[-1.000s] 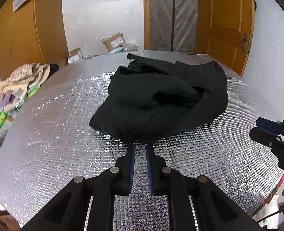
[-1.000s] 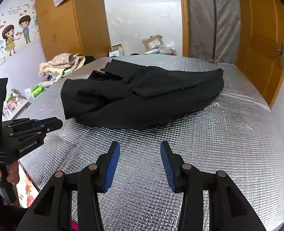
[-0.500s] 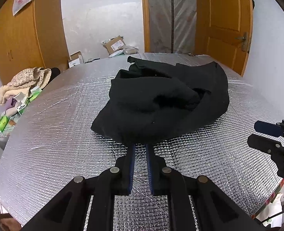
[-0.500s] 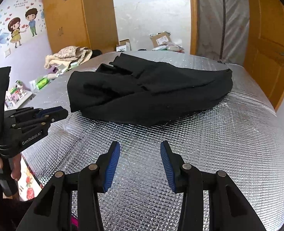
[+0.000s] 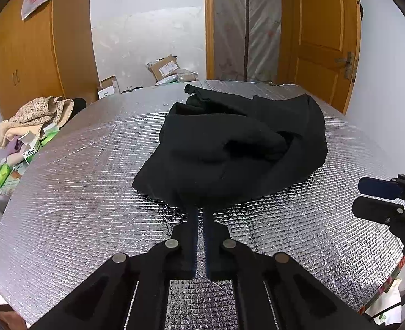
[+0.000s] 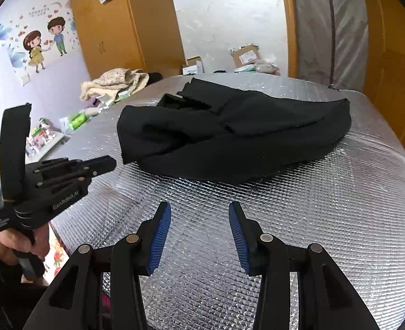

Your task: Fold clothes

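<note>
A crumpled black garment [image 5: 229, 154] lies in a heap on the silver foil-covered table [image 5: 78, 192]. My left gripper [image 5: 199, 210] hovers at the heap's near edge. Its jaws are closing to a thin slit, and I see no cloth between them. In the right wrist view the left gripper [image 6: 110, 162] stops just short of the black garment's [image 6: 229, 137] left corner. My right gripper [image 6: 199, 205] stands wide open over bare foil [image 6: 326, 220], a short way in front of the garment, with nothing in it. The right gripper [image 5: 360, 196] also shows at the left view's right edge.
A beige cloth pile [image 5: 34, 115] and green packets [image 5: 4, 170] sit past the table's left edge. Cardboard boxes [image 5: 164, 66] stand behind the table, and a wooden door [image 5: 326, 41] at the back right. A person's hand [image 6: 10, 242] holds the left gripper's handle.
The left gripper's jaws narrowed from a small gap to a thin slit. The right gripper turned slightly left, so the garment sits further right in its view. The garment has not moved.
</note>
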`<state>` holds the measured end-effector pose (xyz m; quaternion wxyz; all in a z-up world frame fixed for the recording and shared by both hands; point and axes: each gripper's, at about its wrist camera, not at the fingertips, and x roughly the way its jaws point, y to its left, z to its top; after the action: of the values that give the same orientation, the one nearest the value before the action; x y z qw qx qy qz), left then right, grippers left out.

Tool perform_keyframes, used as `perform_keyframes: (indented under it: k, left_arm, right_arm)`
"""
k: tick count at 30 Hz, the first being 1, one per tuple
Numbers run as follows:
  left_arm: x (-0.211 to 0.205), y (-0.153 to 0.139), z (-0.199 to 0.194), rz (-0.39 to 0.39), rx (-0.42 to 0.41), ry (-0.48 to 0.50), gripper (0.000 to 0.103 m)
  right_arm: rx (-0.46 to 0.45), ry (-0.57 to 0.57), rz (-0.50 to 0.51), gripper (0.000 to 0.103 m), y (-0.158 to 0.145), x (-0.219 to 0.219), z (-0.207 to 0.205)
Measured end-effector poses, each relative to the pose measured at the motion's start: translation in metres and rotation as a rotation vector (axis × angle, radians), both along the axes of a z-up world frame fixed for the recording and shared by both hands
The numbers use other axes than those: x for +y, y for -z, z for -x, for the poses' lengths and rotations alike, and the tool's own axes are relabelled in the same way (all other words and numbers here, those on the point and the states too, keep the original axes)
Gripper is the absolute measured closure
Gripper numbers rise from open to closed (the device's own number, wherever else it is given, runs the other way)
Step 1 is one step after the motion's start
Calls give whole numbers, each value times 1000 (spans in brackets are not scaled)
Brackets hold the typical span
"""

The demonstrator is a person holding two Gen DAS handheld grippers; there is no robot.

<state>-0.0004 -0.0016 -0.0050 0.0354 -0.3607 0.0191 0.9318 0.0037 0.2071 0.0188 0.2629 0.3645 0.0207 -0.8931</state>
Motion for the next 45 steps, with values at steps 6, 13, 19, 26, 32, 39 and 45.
perform_keyframes:
  k: [6, 13, 19, 26, 32, 39, 45]
  left_arm:
    - [-4, 4, 5, -2, -9, -11, 100]
    - [-7, 10, 12, 10, -39, -21, 99]
    - [-11, 16, 20, 11, -79, -39, 99]
    - [-17, 18, 25, -37, -89, -49, 99]
    - [-20, 17, 25, -92, -71, -41, 99]
    - [-28, 15, 26, -111, -56, -18, 99]
    - [-31, 13, 30, -125, -55, 27, 97]
  right_arm:
    - [-13, -5, 19, 57, 1, -1, 3]
    - [-15, -14, 17, 57, 1, -1, 10]
    - [-10, -20, 22, 57, -1, -3, 16]
    - [-8, -22, 18, 57, -5, -4, 23]
    - [-16, -17, 12, 57, -3, -3, 26]
    - [-22, -18, 12, 57, -1, -2, 26]
    - [-6, -39, -6, 57, -4, -9, 30]
